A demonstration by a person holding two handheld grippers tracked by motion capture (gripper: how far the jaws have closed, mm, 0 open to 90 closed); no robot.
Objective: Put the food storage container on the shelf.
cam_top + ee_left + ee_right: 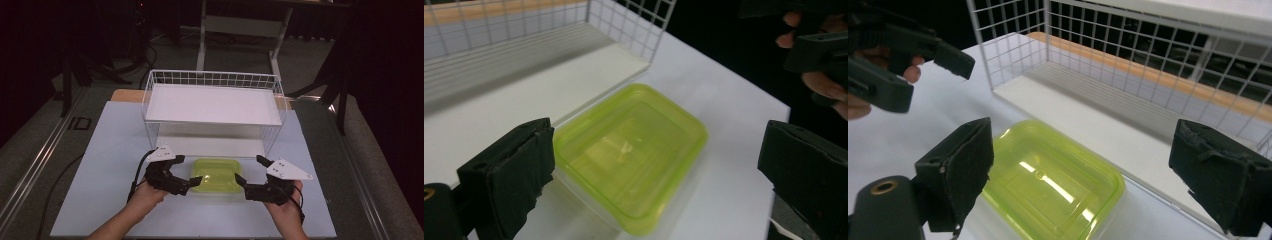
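Note:
A yellow-green plastic container (216, 175) with its lid on lies flat on the white tabletop (110, 150), just in front of the wire rack. My left gripper (186, 171) is open at the container's left end, one jaw near its corner. At the right end my right gripper (251, 171) is open too. In the left gripper view the container (629, 155) lies between and beyond the spread jaws of the left gripper (661, 150). The right gripper view shows the container (1048, 185) low between the wide jaws of the right gripper (1083, 155). Neither gripper holds anything.
A white wire rack (212, 102) with a flat white shelf stands behind the container, open at the bottom front. The wooden table edge (125, 95) shows behind it. A desk frame (240, 30) stands on the dark floor beyond. Bare tabletop lies left and right.

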